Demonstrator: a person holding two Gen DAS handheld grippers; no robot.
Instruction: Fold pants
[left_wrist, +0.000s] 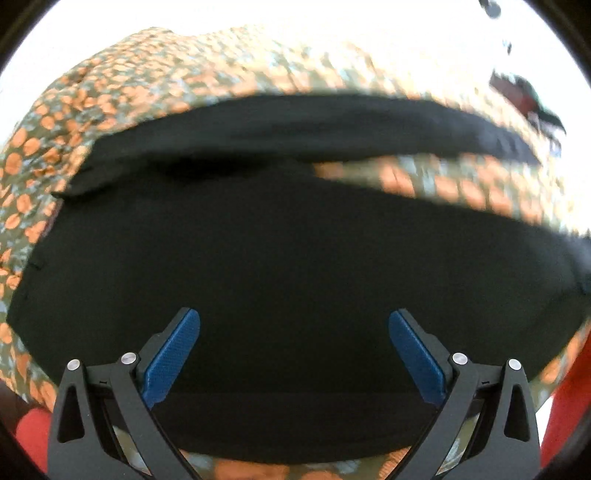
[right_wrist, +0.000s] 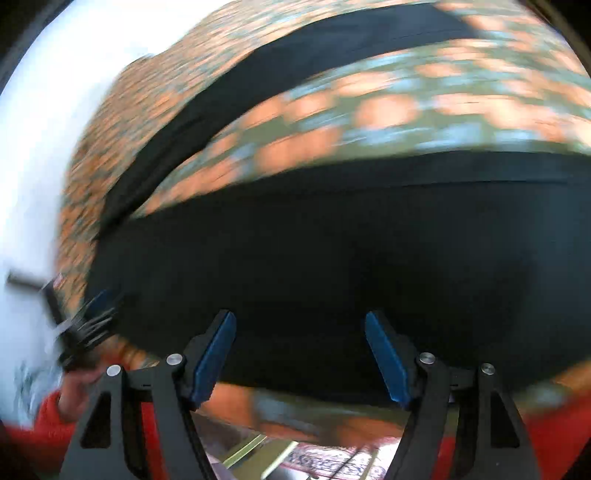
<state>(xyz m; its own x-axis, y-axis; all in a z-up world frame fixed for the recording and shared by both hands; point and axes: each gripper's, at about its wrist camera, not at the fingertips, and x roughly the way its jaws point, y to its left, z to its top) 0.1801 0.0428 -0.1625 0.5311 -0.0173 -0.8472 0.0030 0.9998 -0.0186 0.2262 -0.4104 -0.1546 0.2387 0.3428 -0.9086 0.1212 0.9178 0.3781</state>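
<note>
Broadly spread, an orange-and-green floral cloth (left_wrist: 110, 92) carries black pants (left_wrist: 295, 266), matte and smooth, filling the left wrist view's centre, one narrow leg (left_wrist: 332, 122) arching toward 12 o'clock. Left gripper (left_wrist: 294, 354) hangs over them, blue ribbed pads (left_wrist: 171, 358) wide apart; right gripper (right_wrist: 300, 354) likewise parted over the pants' near edge, empty.

Blown-out white glare up top, heavy motion blur, fisheye-bent edges, right view worst
</note>
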